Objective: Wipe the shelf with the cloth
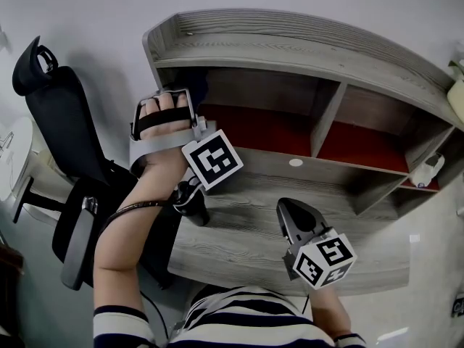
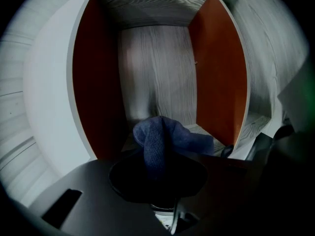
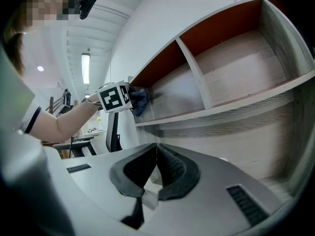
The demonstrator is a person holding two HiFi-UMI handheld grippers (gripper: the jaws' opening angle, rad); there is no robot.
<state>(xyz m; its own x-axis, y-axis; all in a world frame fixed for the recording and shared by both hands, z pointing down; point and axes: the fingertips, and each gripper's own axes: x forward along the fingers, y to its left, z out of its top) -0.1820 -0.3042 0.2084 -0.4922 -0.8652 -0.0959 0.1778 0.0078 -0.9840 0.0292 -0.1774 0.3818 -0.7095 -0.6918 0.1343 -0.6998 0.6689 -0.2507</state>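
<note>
Cloth [image 2: 162, 140] sits bunched in the left compartment of the shelf [image 2: 152, 68]. Risk: drag on the wood pulls it out of your grip and bare jaws scrape, since only one fold is caught. Your left gripper [image 2: 157, 173] is clamped on that fold. Right gripper [image 3: 156, 167] hangs near, over the desk [image 1: 239, 227], jaws closed together, empty.
</note>
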